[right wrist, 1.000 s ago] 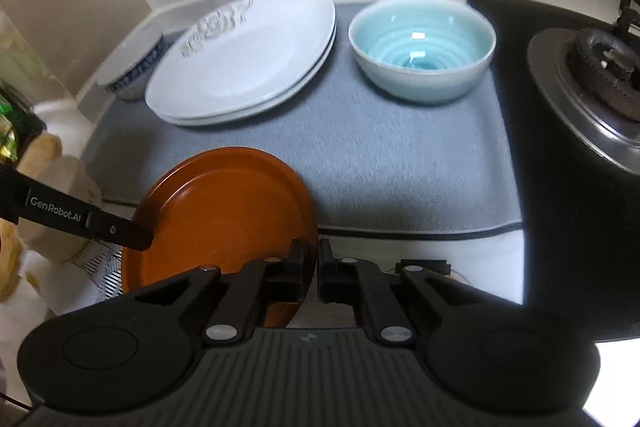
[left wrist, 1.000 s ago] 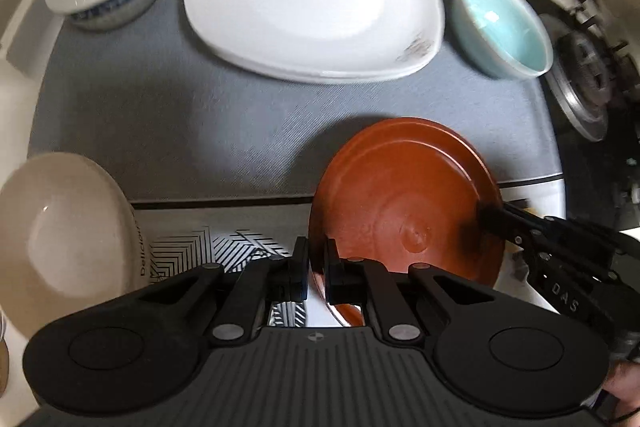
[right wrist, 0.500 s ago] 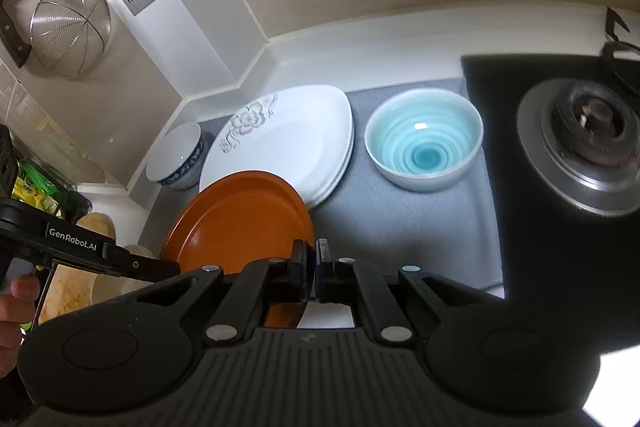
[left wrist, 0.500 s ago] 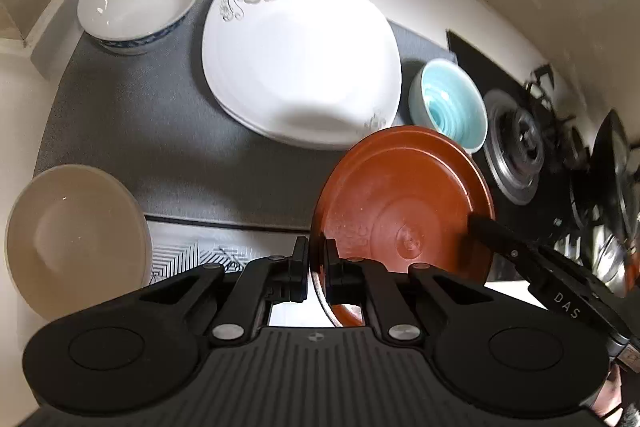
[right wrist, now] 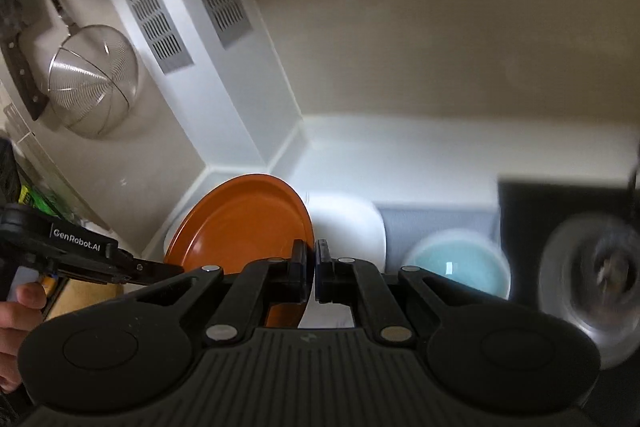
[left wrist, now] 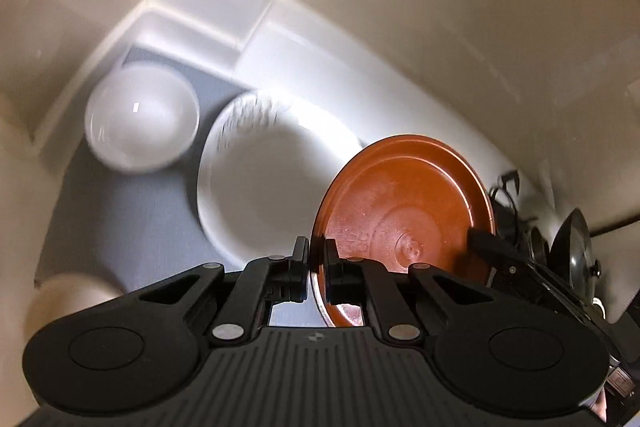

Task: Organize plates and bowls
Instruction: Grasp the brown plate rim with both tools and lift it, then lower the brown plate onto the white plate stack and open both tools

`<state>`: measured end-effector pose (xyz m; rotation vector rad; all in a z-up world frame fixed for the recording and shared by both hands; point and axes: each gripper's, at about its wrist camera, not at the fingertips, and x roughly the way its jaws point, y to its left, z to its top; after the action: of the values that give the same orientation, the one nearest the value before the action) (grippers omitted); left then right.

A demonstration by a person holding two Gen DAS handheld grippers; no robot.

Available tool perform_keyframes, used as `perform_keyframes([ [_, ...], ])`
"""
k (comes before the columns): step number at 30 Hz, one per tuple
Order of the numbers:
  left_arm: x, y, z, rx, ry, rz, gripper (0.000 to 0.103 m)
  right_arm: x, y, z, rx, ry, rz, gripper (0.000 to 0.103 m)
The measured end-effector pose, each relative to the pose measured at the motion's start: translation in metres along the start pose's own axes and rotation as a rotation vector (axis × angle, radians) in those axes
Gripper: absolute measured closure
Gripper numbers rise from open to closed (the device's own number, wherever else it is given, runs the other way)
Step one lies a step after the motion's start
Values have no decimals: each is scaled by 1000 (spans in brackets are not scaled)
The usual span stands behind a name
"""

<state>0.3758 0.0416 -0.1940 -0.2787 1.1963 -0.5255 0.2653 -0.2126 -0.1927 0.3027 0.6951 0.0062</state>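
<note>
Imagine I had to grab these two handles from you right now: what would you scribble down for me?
Left tool: shut on the rim of the brown plate. Right tool: shut on the opposite rim of the same plate. Both carry it in the air, tilted.

Below: the white plates on the grey mat, a white bowl at the back corner, a turquoise bowl beside the stove burner, a beige bowl off the mat's near edge.

Done: brown plate picked up.

Left: set it down, probably onto the white plates, then sort the bowls. Keep both grips until it rests.
</note>
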Motion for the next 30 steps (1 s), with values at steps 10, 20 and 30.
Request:
perform_keyframes([
  [10,77,30,39,-39,27,155,95,101,-2,7,-61,97,-58,98],
  [20,146,28,50,-5,103,316,95,167,-7,-23,-157,153,-189,98],
  [30,172,-36,23,275,131,651,91,174,-16,-56,-199,159,-211,96],
])
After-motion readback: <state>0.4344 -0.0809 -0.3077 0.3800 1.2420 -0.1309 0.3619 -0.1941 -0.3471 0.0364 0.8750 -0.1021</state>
